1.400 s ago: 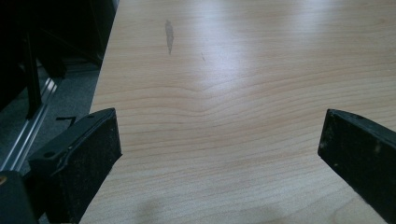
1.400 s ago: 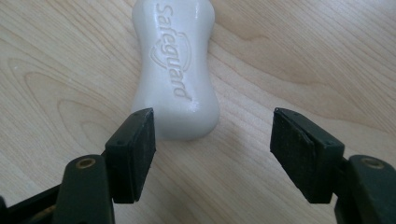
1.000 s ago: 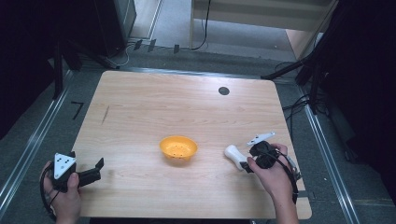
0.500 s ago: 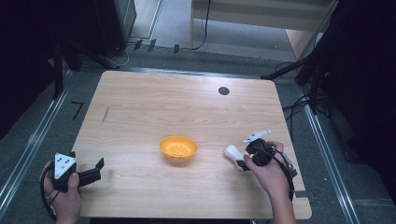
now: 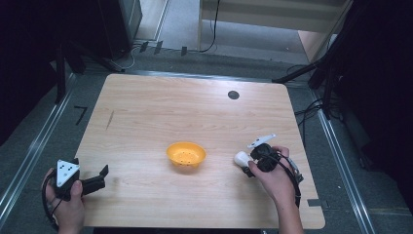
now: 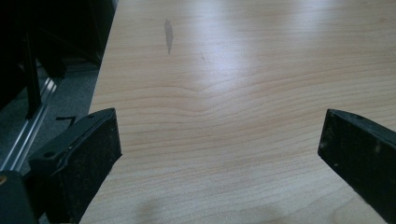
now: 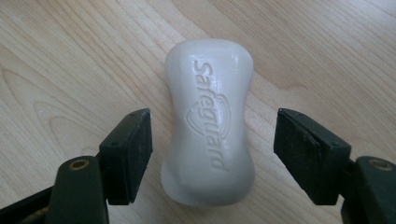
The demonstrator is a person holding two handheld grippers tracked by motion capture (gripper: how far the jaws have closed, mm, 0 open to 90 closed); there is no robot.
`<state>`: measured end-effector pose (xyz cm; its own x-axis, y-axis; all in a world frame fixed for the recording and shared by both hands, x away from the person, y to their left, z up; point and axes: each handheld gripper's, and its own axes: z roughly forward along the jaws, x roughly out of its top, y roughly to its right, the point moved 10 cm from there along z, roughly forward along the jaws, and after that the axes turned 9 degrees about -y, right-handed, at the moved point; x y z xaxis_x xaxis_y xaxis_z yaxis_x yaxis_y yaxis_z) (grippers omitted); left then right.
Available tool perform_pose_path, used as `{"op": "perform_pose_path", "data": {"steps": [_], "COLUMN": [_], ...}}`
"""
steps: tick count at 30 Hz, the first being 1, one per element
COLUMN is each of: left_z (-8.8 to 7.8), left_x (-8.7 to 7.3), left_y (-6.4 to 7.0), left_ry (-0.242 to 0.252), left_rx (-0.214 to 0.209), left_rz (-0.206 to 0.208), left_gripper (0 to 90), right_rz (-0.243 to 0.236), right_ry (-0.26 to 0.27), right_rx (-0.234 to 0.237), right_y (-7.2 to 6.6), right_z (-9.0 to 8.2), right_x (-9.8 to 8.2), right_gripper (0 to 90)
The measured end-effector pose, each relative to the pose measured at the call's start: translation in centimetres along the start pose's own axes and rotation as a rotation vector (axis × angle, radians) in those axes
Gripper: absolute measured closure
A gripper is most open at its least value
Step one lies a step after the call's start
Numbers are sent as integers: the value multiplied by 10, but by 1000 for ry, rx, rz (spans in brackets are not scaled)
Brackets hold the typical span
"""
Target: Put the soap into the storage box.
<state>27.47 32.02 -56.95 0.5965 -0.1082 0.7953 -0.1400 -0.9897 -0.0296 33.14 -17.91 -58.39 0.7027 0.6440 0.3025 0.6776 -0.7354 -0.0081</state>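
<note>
Two grippers on the table (image 5: 146, 107), one object in play. R gripper (image 7: 212, 154) straddles a white soap bar (image 7: 210, 126) (embossed "Safeguard", lying flat on the wood); its jaws have just been opening, with the bar between them, and a gap shows on both sides, so pads aren't pressing: open, not gripping. In the high view the soap bar (image 5: 241, 158) sits just beside the R gripper (image 5: 249, 165), right of the orange bowl (image 5: 186, 154) and apart from it. L gripper (image 6: 219, 154) is wide open over bare wood, nothing between the jaws; it rests near the table's front-left corner (image 5: 97, 179), well apart from the soap.

Risks, judged from here:
- Bar is waisted and smooth. If the jaws close off the narrow middle, it could squirt out fwd or twist.
- Left pad stands nearer the bar than the right, so an uneven close would shove it sideways before both pads bite.
- If the goal is the bowl, a weak pinch may drop it short of the rim.
</note>
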Motion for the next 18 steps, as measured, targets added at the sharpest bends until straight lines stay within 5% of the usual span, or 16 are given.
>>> {"op": "perform_pose_path", "data": {"steps": [18], "left_z": [0], "left_x": [0], "left_y": [0], "left_ry": [-1], "left_rx": [-1], "left_rz": [0], "left_gripper": [0], "right_rz": [12], "right_ry": [-19], "right_rx": [15], "right_y": [0], "right_z": [14], "right_x": [6], "right_gripper": [331]}}
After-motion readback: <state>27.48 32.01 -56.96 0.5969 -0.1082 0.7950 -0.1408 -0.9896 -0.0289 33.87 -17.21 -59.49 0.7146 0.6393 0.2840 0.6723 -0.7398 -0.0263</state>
